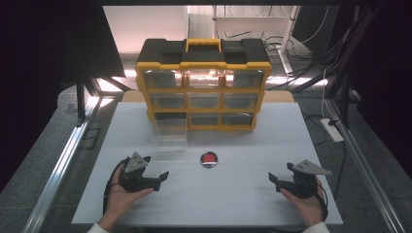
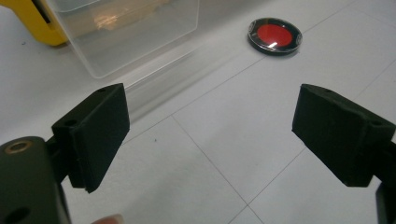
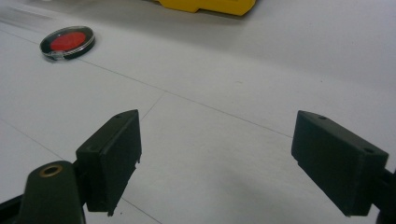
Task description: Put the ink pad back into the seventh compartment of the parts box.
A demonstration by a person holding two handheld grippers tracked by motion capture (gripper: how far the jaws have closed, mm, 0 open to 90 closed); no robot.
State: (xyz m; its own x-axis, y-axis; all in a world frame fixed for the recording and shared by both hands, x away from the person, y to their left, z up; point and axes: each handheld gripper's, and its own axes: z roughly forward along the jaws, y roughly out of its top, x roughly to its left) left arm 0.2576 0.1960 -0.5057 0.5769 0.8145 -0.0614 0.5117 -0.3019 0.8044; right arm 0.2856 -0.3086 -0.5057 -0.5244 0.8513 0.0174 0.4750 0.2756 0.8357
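A small round case with a red middle and a black rim (image 1: 209, 159) lies on the white table, between the two hands; it also shows as the round case (image 2: 274, 36) and the round case (image 3: 67, 43). A clear plastic drawer (image 1: 169, 129) stands pulled out in front of the yellow and black organizer (image 1: 203, 85), at its lower left; the clear drawer (image 2: 130, 32) is close ahead of my left jaws. My left gripper (image 1: 163, 177) rests low at the near left, open and empty, as in its own view (image 2: 212, 135). My right gripper (image 1: 273, 181) sits at the near right, open and empty (image 3: 217, 161).
The organizer has rows of clear drawers and a yellow handle on top. The white table (image 1: 233, 194) ends at metal rails (image 1: 63, 160) on both sides. Cables lie on the floor at the back right.
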